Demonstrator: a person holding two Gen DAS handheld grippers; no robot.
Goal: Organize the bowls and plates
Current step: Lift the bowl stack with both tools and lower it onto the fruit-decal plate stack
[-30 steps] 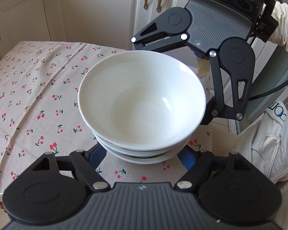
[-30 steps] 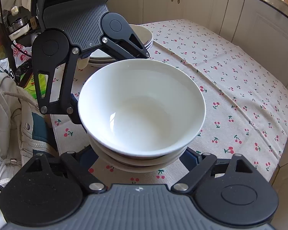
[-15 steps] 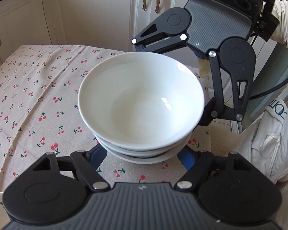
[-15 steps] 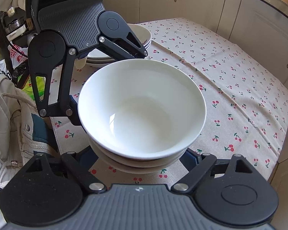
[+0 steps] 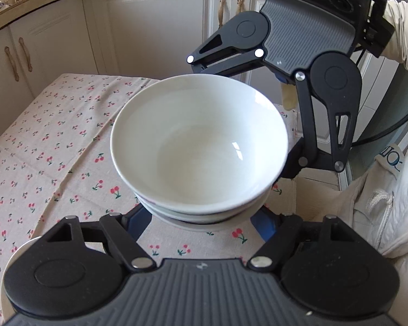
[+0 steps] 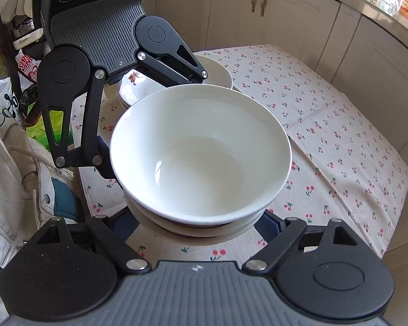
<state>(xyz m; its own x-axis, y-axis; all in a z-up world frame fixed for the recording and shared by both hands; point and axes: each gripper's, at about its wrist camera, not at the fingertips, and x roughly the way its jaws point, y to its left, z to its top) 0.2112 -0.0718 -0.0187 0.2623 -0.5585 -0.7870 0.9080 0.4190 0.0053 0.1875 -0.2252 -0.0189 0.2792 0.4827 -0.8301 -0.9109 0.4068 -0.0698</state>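
A stack of white bowls (image 5: 198, 149) hangs a little above the cherry-print tablecloth (image 5: 54, 149), held from two opposite sides. My left gripper (image 5: 201, 216) is shut on the lower bowls, its blue fingers (image 5: 138, 221) under the rim on both sides. Across the stack, the right gripper's black fingers (image 5: 304, 160) clamp the far side. In the right wrist view the same stack (image 6: 198, 149) fills the middle, with my right gripper (image 6: 195, 225) shut on its lower bowls. The pads themselves are hidden beneath the bowls.
A pile of white plates (image 6: 217, 70) sits on the table behind the left gripper, and its rim (image 5: 19, 250) shows at the lower left. Cream cabinets (image 5: 149, 27) surround the table. A person's white jacket (image 5: 380, 190) and bags (image 6: 2, 103) lie off the near edge.
Both grippers have risen with the bowl stack and drifted sideways; the tablecloth looks farther below and more cabinet front shows. The grip on the stack looks unchanged.
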